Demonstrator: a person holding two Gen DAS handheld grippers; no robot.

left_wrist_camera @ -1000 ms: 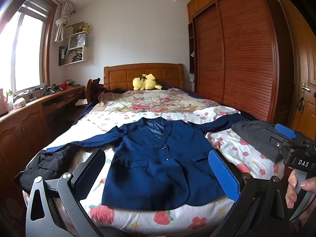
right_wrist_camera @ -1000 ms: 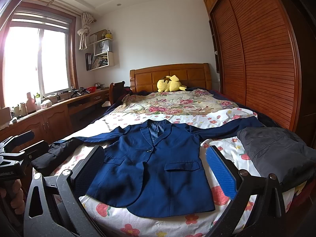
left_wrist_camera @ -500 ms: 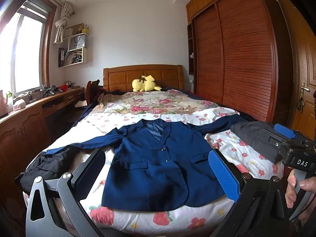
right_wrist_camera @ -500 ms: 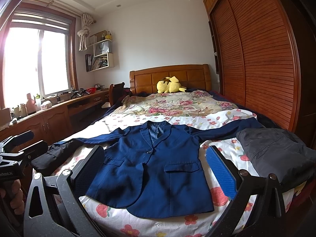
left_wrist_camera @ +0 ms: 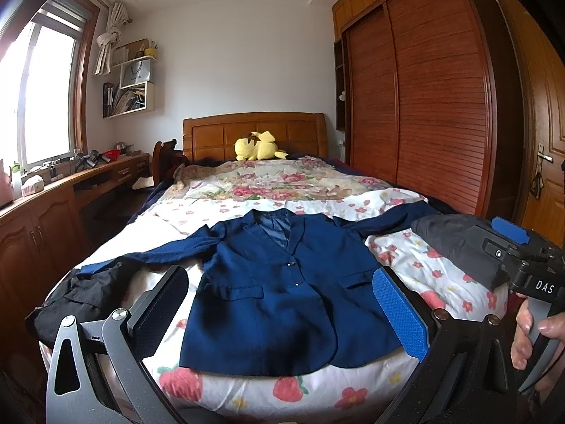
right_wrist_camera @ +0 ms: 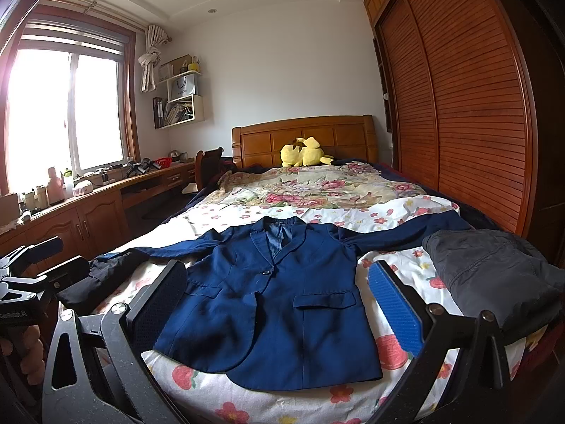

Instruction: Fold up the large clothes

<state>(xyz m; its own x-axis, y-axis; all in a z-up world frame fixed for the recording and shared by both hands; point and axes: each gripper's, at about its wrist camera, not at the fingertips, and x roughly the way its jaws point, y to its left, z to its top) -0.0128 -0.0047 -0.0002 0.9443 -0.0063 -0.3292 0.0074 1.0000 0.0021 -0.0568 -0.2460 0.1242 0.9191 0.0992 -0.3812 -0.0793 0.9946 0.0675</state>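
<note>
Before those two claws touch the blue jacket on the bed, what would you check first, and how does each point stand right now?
1. Navy blue suit jacket lies flat, front up, sleeves spread: ok.
2. Left gripper open, holding nothing: ok.
3. Right gripper open, holding nothing: ok.
4. Left sleeve end clear: not ok, it meets the black crumpled garment.
5. Right sleeve clear: not ok, the dark grey folded garment lies against it.
6. Jacket buttons fastened: cannot tell.
</note>
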